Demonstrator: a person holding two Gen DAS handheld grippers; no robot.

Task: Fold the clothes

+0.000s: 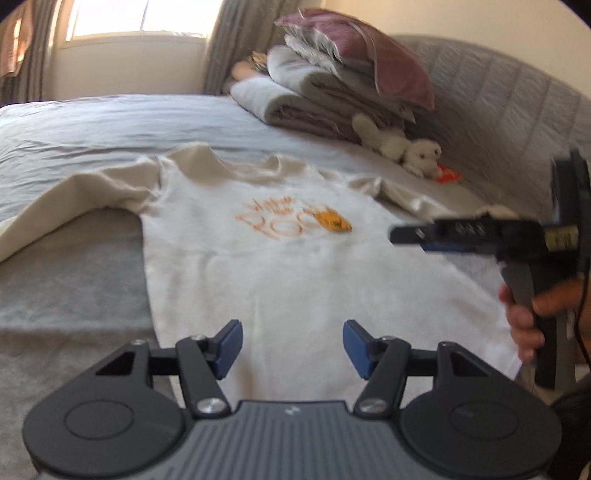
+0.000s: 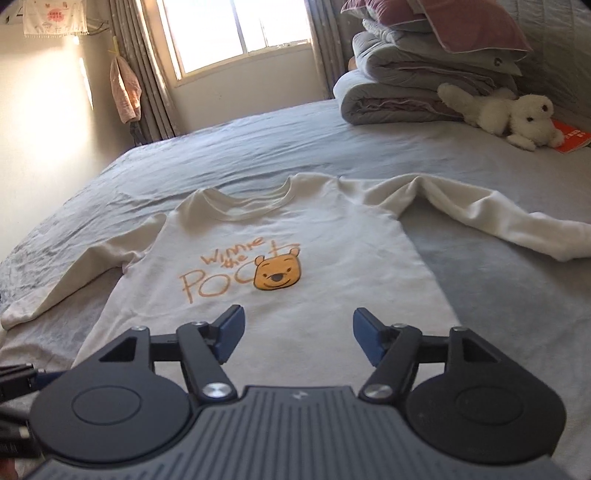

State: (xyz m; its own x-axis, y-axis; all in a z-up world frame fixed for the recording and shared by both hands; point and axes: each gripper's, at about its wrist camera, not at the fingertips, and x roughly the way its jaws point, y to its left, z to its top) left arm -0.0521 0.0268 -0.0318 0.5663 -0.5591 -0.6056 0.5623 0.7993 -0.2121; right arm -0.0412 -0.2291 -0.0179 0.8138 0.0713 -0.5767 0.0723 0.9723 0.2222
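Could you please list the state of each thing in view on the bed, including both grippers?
Shirt: spread flat, print up, not yet folded.
Right sleeve: stretched out, bunched at the shoulder.
Left sleeve: stretched out along the bed.
Left gripper: open, holding nothing.
Right gripper: open, holding nothing.
Blankets: folded, stacked.
Pillow: lying on the blankets.
Stuffed dog: lying down.
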